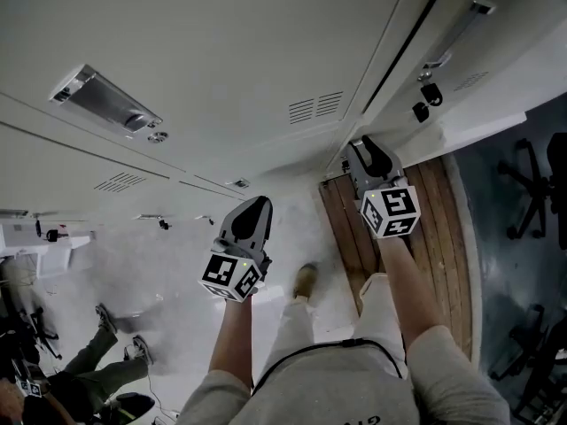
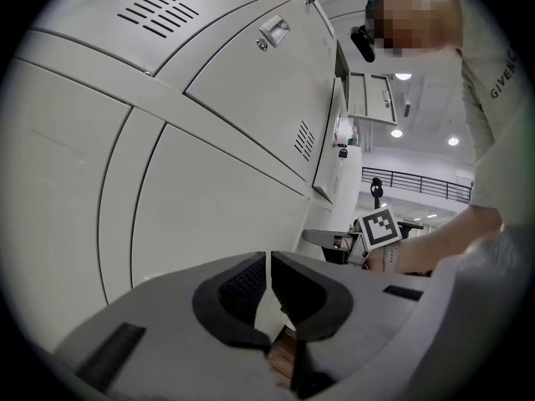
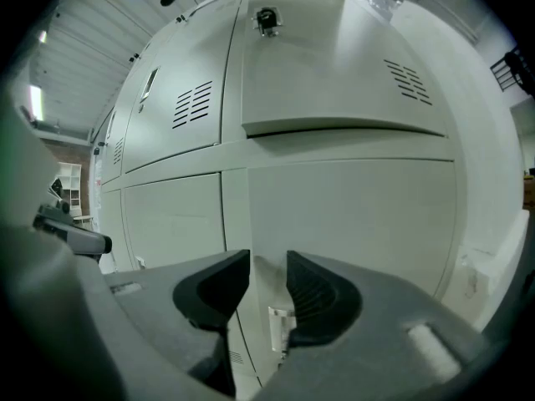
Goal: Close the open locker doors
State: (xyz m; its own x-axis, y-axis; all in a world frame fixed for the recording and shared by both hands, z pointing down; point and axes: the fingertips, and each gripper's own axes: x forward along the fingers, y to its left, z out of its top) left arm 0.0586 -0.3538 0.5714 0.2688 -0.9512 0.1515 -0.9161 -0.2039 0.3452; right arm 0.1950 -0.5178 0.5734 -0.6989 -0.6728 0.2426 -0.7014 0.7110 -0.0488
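My right gripper [image 1: 365,147], jaws slightly apart and empty, hovers near the edge of the locker door [image 1: 496,69] standing ajar. My left gripper [image 1: 257,206], jaws all but together on nothing, faces the closed lockers [image 1: 204,51]. The sheet-metal door looks light, stiff and smooth, so I judge a flat push near its free edge best, above the pale floor [image 1: 168,264] and wooden strip [image 1: 434,211].

**Surface finishes: lockers, flooring, grippers, clothing**

Locker doors [image 1: 221,51]: painted sheet metal, pale grey, smooth, satin sheen. Recessed handle [image 1: 106,98]: bare metal, brighter and glossier. Plank strip [image 1: 425,228]: brown wood, visible grain, low sheen. Floor [image 1: 168,264]: pale, mottled, matt. Left gripper [image 1: 256,204] and right gripper [image 1: 367,145] shells: grey moulded plastic, matt, smooth. Pads [image 3: 316,295]: black, ribbed, dull, rubber-like. Marker cube [image 1: 391,211]: matt black-and-white print. Trousers [image 1: 381,317]: light woven cloth.
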